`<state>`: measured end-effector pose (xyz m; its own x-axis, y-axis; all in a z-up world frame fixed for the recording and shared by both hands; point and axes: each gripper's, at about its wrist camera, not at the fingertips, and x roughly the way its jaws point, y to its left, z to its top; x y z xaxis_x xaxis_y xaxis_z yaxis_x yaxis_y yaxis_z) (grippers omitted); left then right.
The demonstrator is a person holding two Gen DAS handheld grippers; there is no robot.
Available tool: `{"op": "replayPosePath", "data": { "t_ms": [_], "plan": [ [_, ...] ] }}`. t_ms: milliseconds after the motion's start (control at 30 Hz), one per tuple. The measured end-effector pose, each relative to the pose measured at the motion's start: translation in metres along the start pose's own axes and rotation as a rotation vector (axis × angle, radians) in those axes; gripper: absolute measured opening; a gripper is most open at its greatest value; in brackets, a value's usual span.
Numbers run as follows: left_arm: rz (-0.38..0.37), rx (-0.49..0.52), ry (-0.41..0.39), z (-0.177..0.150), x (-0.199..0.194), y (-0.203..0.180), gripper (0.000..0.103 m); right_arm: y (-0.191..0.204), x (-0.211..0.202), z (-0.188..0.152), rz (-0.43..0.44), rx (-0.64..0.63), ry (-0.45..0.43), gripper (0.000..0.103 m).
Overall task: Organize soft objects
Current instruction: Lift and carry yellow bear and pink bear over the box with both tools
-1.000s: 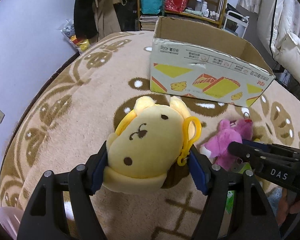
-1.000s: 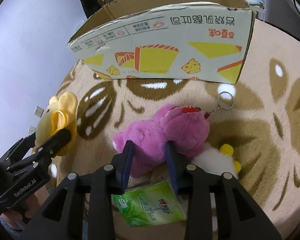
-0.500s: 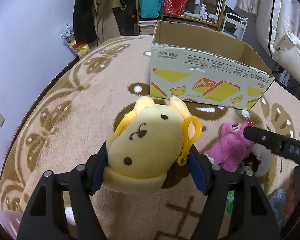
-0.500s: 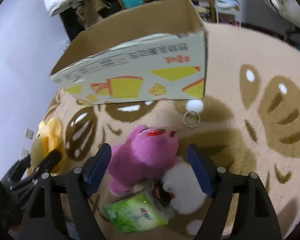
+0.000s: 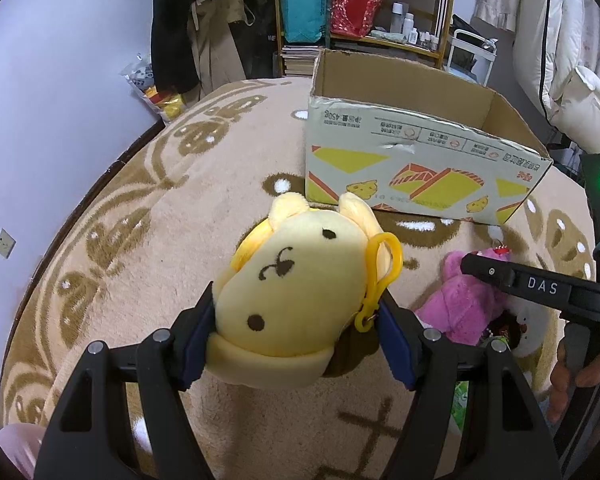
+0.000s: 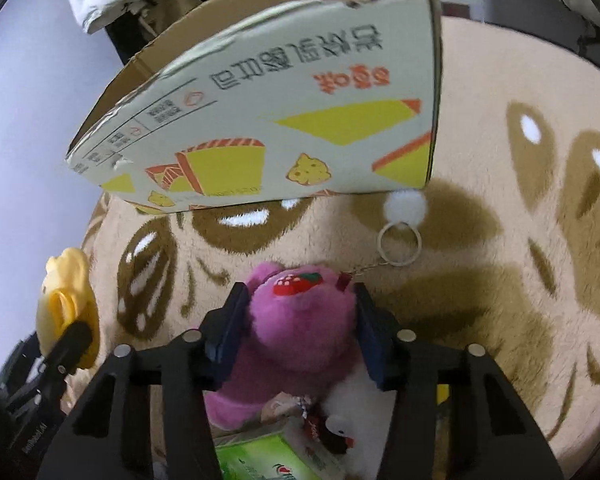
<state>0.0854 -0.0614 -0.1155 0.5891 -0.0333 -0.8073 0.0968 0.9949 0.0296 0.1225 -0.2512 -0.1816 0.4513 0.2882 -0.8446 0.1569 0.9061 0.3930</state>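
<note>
Box (image 5: 412, 152) behind, L tongs (image 5: 292, 344) gripping yellow plush (image 5: 296, 292), R tongs (image 6: 300, 332) closing round pink plush (image 6: 296, 328) (tissue pack (image 6: 268, 460) underneath)

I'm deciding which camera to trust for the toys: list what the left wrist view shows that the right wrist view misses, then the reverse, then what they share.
Left wrist only: the yellow plush's face, clamped in the left gripper, and the shelves behind.

Right wrist only: the right gripper closing around the pink plush, its strawberry patch, key ring and a green packet.

Both: the cardboard box, the patterned rug, both plushes.
</note>
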Motion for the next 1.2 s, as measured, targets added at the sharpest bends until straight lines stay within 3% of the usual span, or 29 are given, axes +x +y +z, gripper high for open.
{"op": "replayPosePath", "data": {
  "t_ms": [100, 400, 667, 867, 1200],
  "plan": [
    [0.008, 0.005, -0.010, 0.001, -0.003, 0.000, 0.071, 0.004, -0.006, 0.000, -0.014, -0.015, -0.032, 0.051],
    [0.045, 0.015, -0.074, 0.014, -0.029, 0.001, 0.071, 0.031, -0.069, 0.007, -0.004, -0.105, -0.240, 0.051],
    [0.080, 0.033, -0.181, 0.039, -0.054, 0.004, 0.071, 0.049, -0.126, 0.015, -0.093, -0.178, -0.422, 0.051],
    [0.079, 0.046, -0.249, 0.063, -0.066, -0.002, 0.071, 0.064, -0.147, 0.029, -0.143, -0.237, -0.501, 0.051],
    [0.079, 0.079, -0.330, 0.112, -0.063, -0.022, 0.071, 0.073, -0.153, 0.065, -0.209, -0.293, -0.561, 0.051]
  ]
}}
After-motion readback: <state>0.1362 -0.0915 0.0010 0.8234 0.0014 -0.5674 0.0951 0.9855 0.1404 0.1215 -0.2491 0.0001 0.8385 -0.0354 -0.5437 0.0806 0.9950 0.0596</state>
